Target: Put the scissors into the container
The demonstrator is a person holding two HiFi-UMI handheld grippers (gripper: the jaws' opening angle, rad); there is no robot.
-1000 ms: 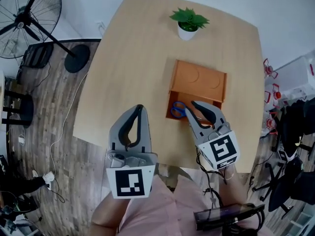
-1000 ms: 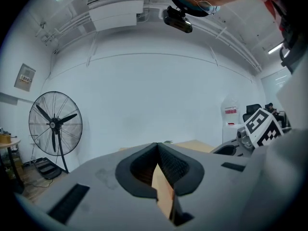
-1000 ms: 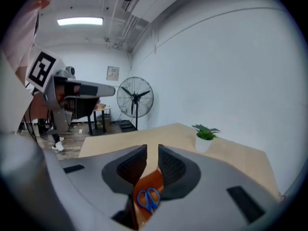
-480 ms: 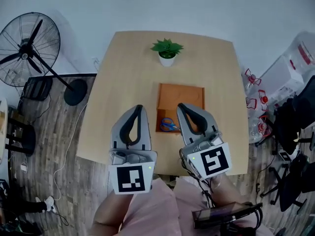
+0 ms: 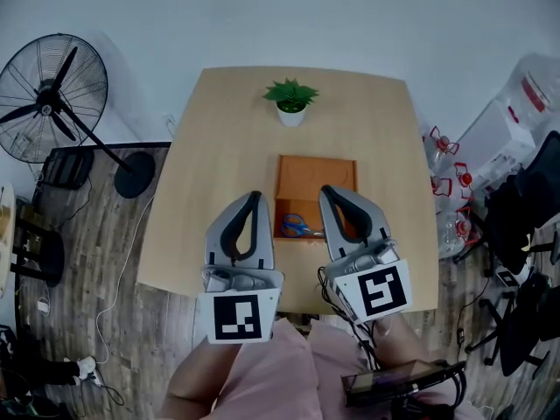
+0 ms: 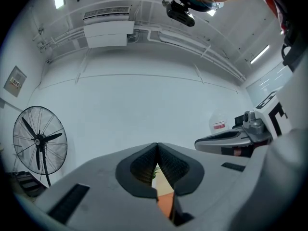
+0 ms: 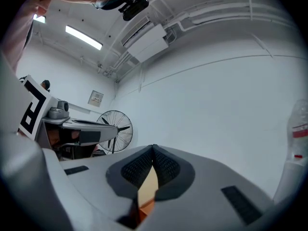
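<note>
Blue-handled scissors (image 5: 297, 227) lie inside the near half of the orange container (image 5: 316, 175), which sits open at the middle of the wooden table (image 5: 219, 164). Both grippers are held high above the table's near edge. In the head view my left gripper (image 5: 253, 197) is left of the container, and my right gripper (image 5: 327, 191) overlaps its near right corner. Each one has its jaws pressed together with nothing between them. The left gripper view (image 6: 157, 145) and the right gripper view (image 7: 153, 147) face the white wall, with only a sliver of orange below the jaws.
A small potted plant (image 5: 290, 102) stands at the table's far edge behind the container. A standing fan (image 5: 51, 90) is on the floor to the left. Water bottles (image 5: 525, 103) and dark chairs (image 5: 525, 226) crowd the right side.
The grippers and the head camera have pulled up and back from the table. My right gripper has left the container, where the scissors now lie alone.
</note>
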